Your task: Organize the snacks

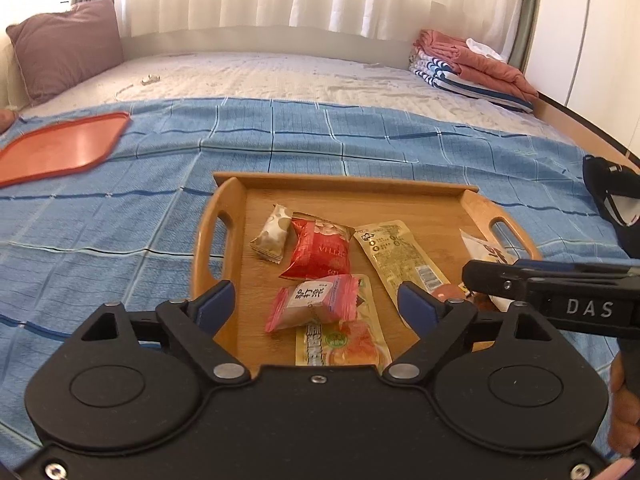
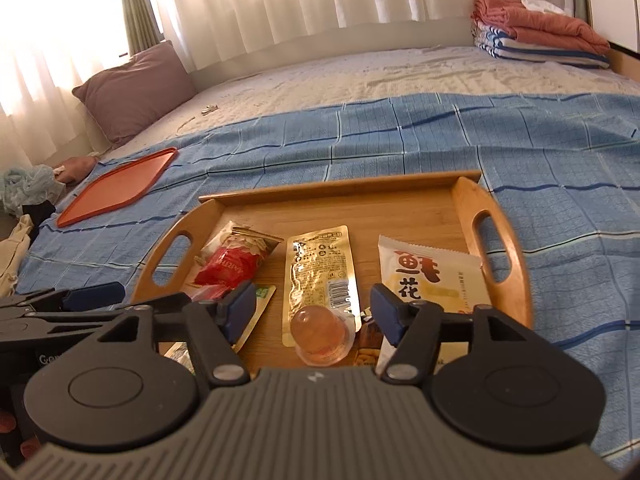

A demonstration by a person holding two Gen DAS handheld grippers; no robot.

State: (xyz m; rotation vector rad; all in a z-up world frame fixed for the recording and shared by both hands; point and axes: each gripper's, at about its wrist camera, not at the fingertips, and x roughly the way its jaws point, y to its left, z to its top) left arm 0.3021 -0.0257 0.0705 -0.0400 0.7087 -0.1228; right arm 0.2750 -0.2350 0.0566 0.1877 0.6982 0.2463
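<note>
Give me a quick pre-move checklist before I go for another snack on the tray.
1. Left gripper open, nothing pinched: ok.
2. Right gripper open, nothing pinched: ok.
3. Pink candy packet lies loose between the left fingers: ok.
4. Jelly cup tipped on its side on the gold sachet: not ok.
5. Wooden tray flat on the blue blanket: ok.
6. Red lid apart from the tray: ok.
</note>
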